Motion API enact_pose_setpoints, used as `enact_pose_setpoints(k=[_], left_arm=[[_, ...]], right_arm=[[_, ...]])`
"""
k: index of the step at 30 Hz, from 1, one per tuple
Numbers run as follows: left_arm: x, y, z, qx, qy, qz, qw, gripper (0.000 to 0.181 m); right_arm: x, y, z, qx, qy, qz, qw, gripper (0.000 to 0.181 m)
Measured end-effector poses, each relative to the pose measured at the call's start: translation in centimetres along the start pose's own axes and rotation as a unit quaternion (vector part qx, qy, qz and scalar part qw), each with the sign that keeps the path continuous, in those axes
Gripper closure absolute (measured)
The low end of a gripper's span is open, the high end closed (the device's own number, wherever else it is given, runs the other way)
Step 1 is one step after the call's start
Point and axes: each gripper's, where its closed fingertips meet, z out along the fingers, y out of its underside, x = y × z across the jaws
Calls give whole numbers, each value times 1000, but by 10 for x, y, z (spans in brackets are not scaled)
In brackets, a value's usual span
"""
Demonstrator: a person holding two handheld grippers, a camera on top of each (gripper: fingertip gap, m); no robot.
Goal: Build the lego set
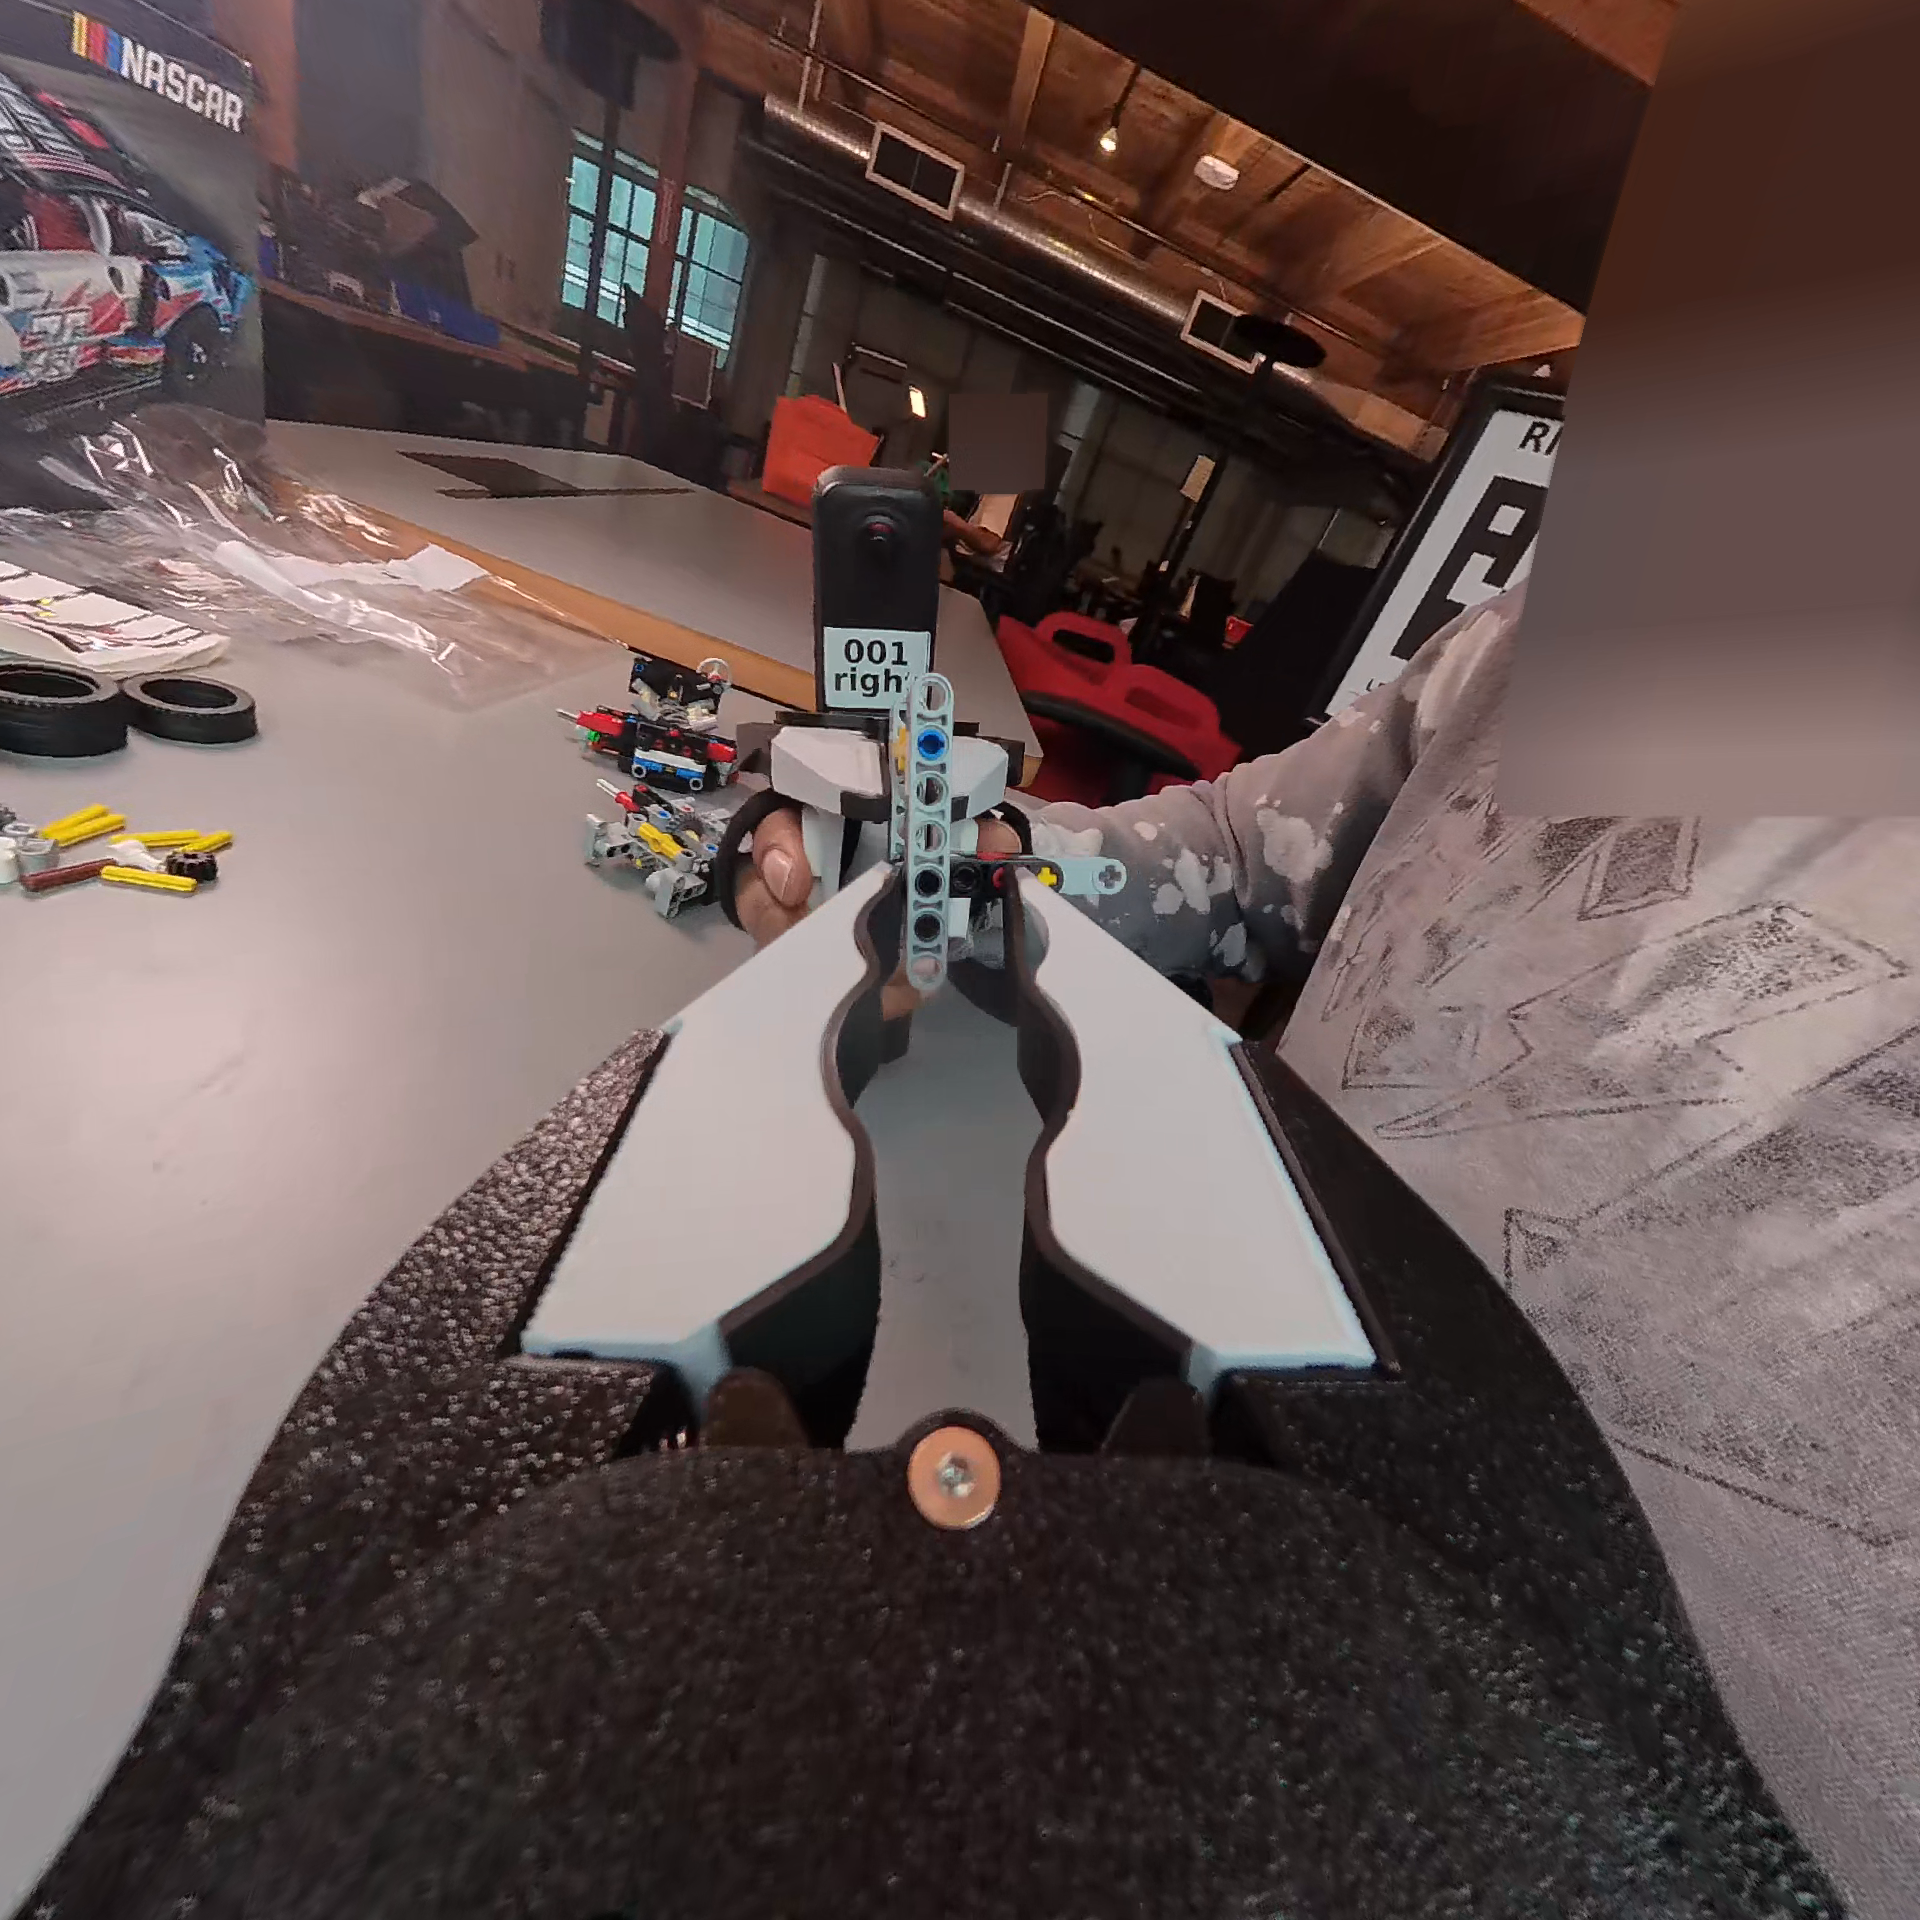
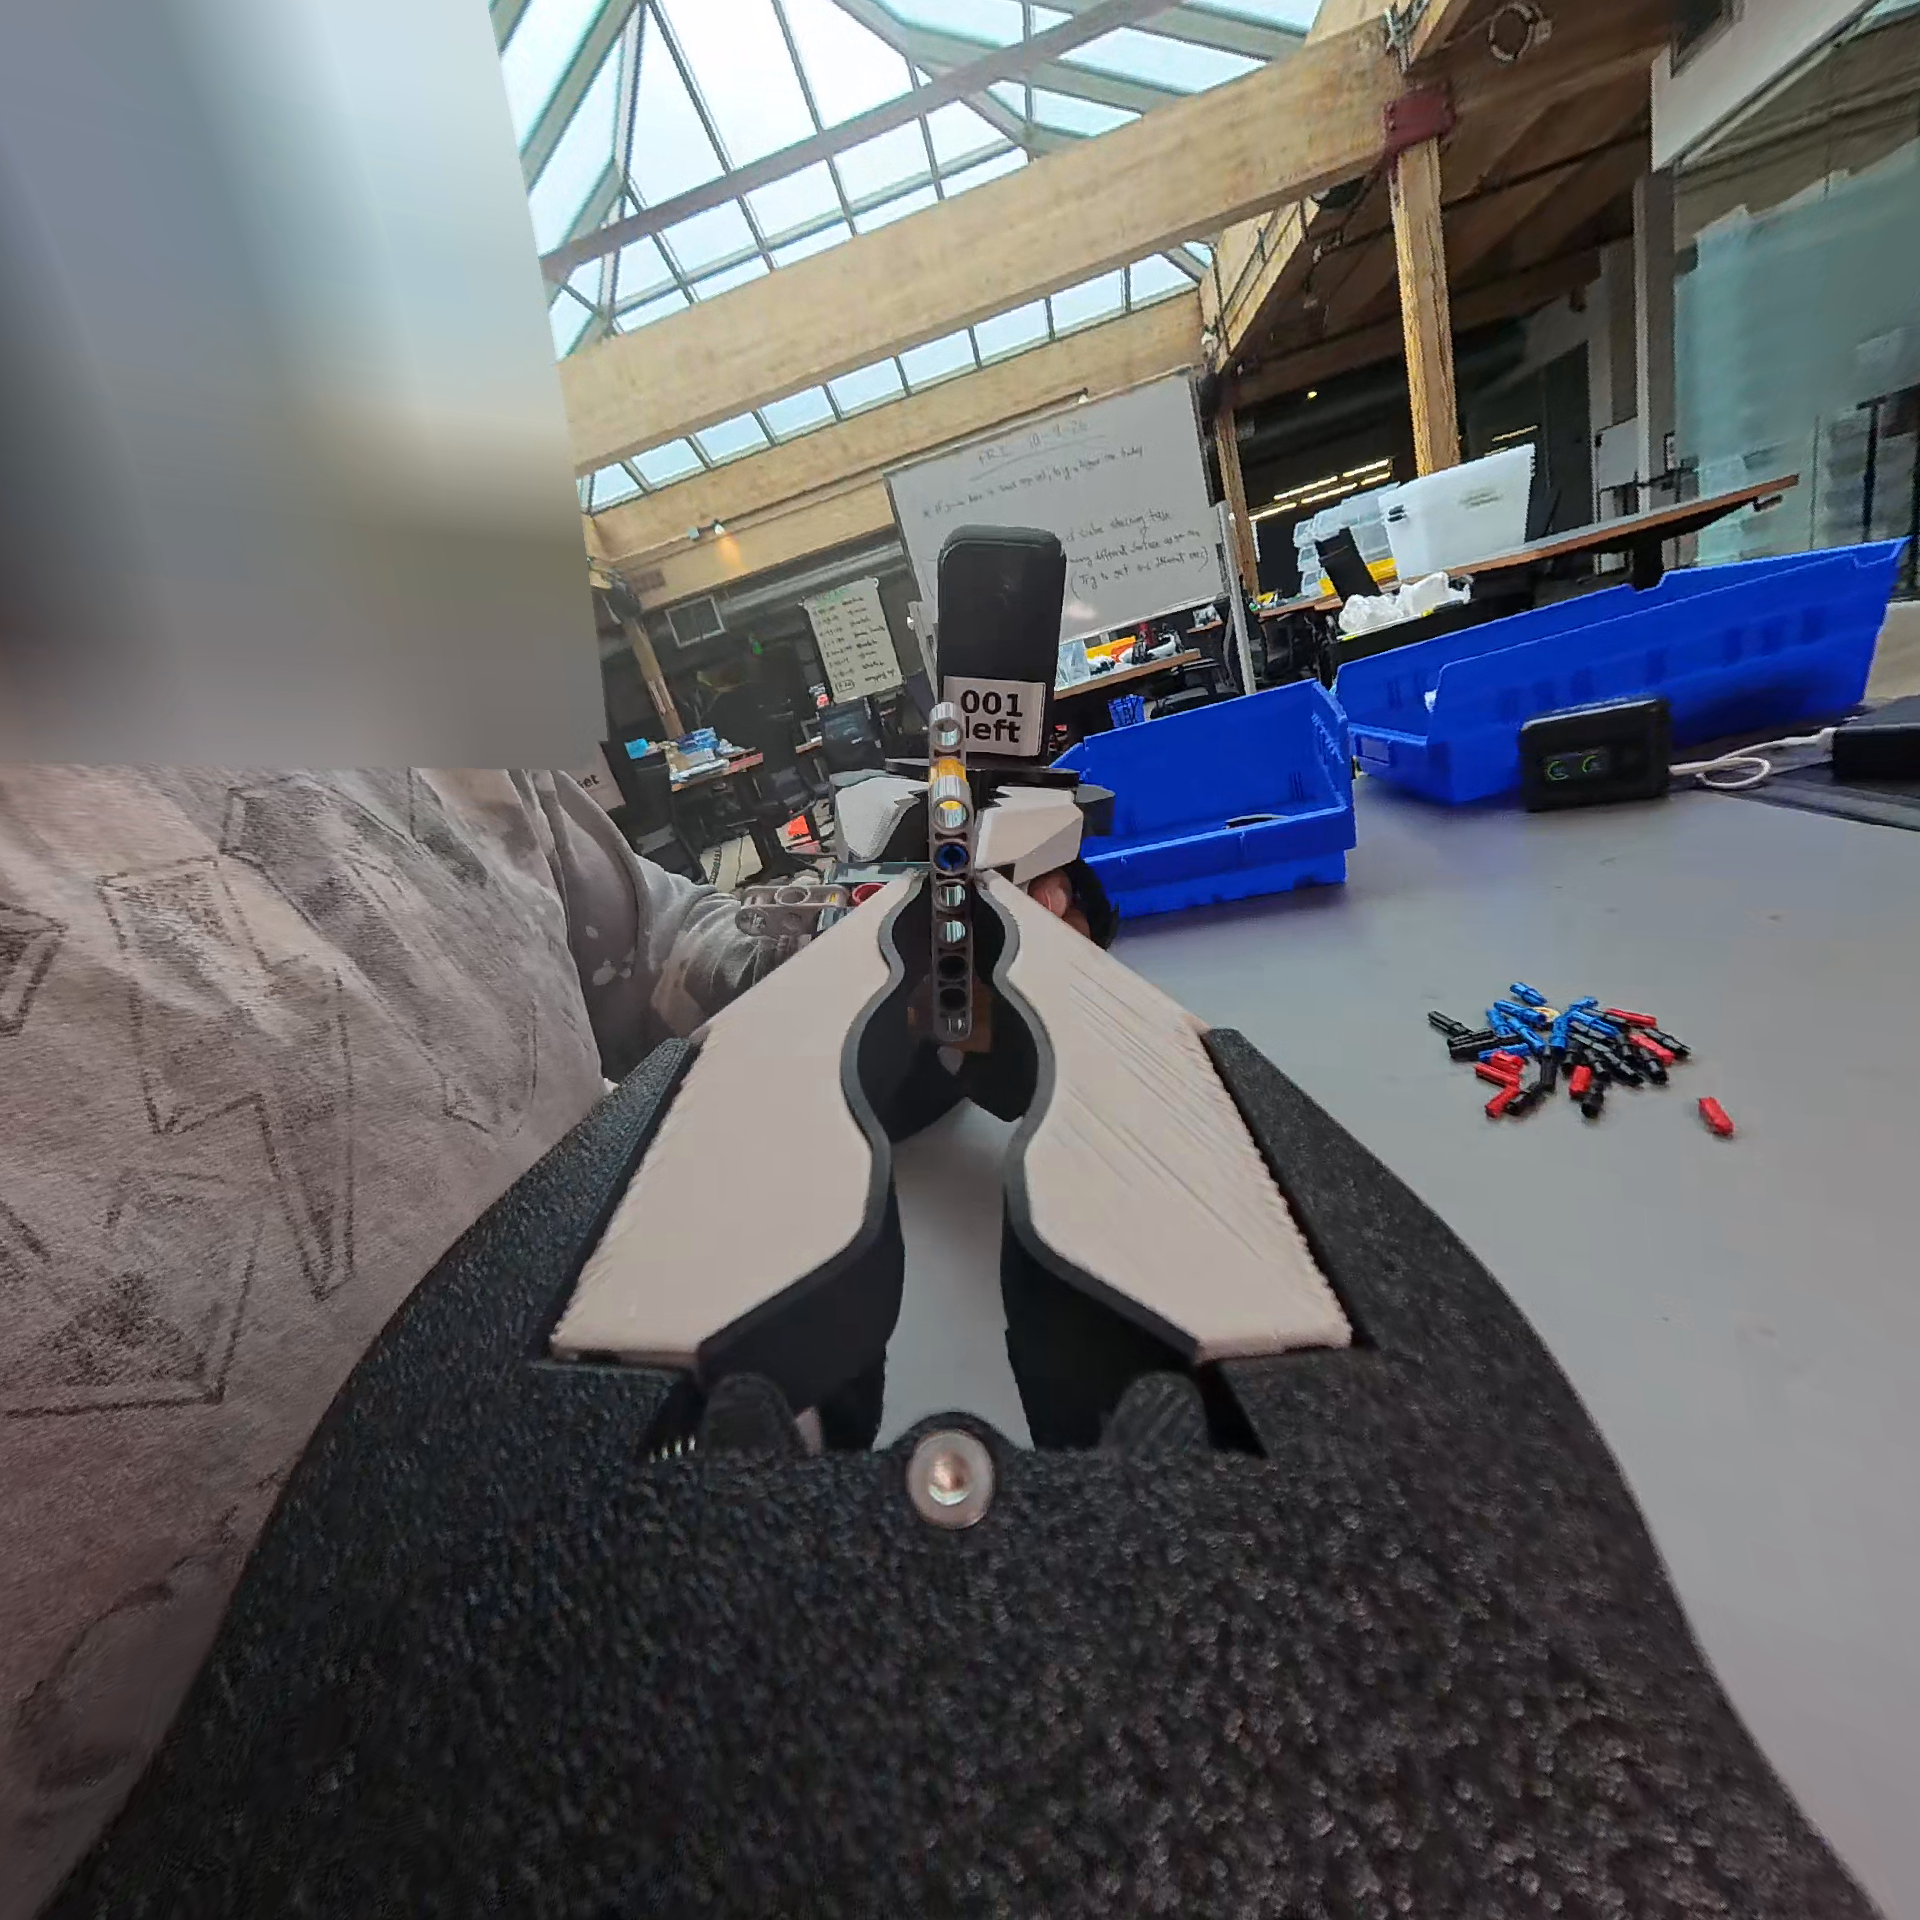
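Both hand-held grippers, left (image 1: 940, 914) and right (image 2: 951, 966), clamp one grey beam (image 1: 923, 831) upright above the worktop (image 1: 312, 1039); light, stiff, likely slippery, so grip its flat sides.

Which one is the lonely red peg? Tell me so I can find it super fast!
Look in the right wrist view at the grey table, in front of the blue bins. There lies a pile of pegs, blue, black and red. The lone red peg lies just right of the pile, on bare table, touching none of the others.
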Motion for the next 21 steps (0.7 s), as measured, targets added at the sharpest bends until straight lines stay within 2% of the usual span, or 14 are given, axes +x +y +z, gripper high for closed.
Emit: enact_pose_setpoints(k=[9, 13, 20, 21], left_arm=[[-1, 0, -3, -21, -47, 52, 997, 173], [0, 3, -4, -43, -72, 109, 991, 173], [-5, 12, -10, -68, -87, 136, 985, 172], [-7, 15, -11, -78, -89, 143, 983, 167]], right_arm=[[-3, 18, 2, -52, 7, -102, 993, 175], [0, 26, 5, -76, 26, -151, 985, 174], [4, 34, 7, -107, 43, -186, 976, 174], [5, 37, 6, -122, 46, -191, 973, 175]])
